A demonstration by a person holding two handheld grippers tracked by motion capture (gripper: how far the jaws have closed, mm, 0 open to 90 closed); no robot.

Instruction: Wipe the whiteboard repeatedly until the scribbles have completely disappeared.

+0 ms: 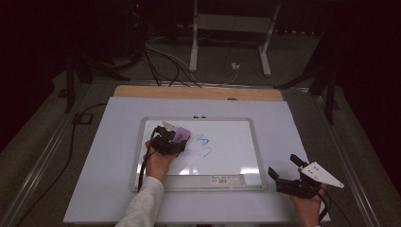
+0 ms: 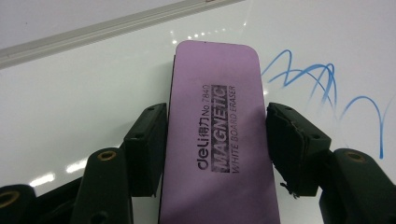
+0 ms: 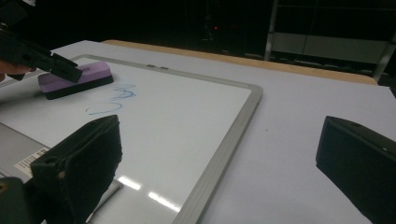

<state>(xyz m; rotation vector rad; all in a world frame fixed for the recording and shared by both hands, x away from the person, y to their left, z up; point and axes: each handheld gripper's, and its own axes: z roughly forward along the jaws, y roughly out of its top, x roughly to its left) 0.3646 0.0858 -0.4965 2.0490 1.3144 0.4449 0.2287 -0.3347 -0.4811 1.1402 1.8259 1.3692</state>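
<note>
Nearest, at the right edge of the table [image 1: 94, 189], the right gripper [image 1: 284, 171] rests with its jaws wide apart and nothing between them. Farther in, the left gripper [image 1: 166, 140] squeezes the purple eraser [image 2: 219, 135] by its two long sides. The eraser sits flat on the left part of the whiteboard [image 1: 227, 161]. Just right of it are blue scribbles [image 2: 322, 93]. It may be touching them; the dim picture makes that hard to tell.

Bare whiteboard [image 1: 227, 156] lay open right of the blue scribble [image 1: 203, 144]; only the eraser [image 1: 182, 135] and the raised frame [image 1: 259, 151] stood in the way.
</note>
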